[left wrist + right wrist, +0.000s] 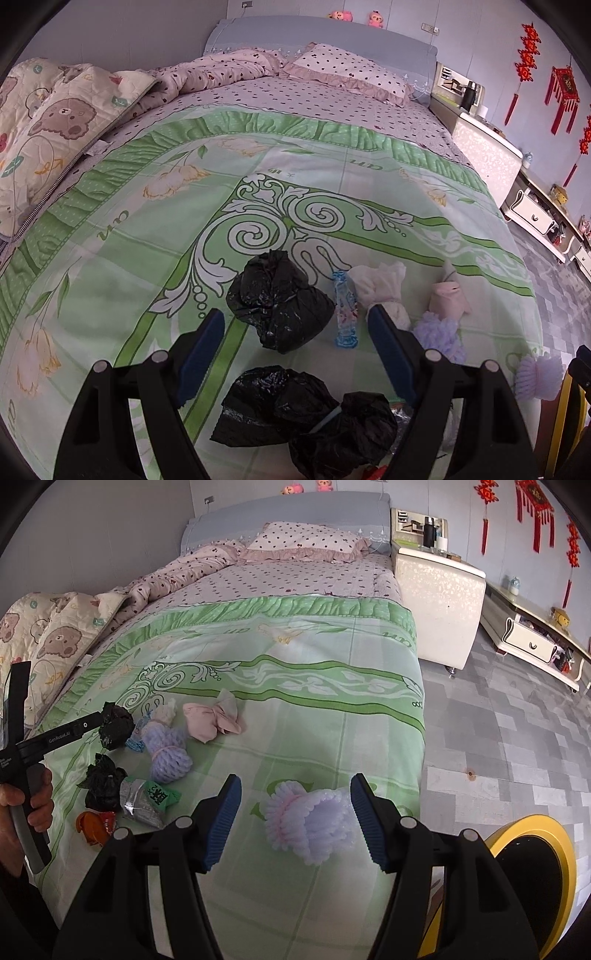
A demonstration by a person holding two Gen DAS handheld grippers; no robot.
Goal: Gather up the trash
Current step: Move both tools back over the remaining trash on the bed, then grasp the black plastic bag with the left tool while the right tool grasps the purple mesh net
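The trash lies scattered on the green floral bedspread (332, 701) near the foot of the bed. The left tongs (295, 350) hang over it with jaws wide apart and nothing between the blue pads; ahead of them sits a crumpled black plastic bag (280, 302), and below them a second black bag bundle (314, 417) partly hidden by the tongs' frame. Just right of the first bag lie a clear blue wrapper (345, 314), a white tissue wad (382, 291), a pink cloth bundle (448, 299) and a lilac foam net (439, 336).

The right tongs (295, 819) stand about half open, framing another lilac foam net sleeve (310, 819) that rests on the bedspread; the pads are clear of it on both sides. Farther left in that view are a silver-and-green snack packet (147, 801) and an orange wrapper (94, 825), close to the hand (33, 805) gripping the left tool.

A yellow-rimmed bin (532, 878) stands on the grey tiled floor (517, 738) beside the bed's corner. A white nightstand (439, 605) sits by the headboard, well apart from the trash.
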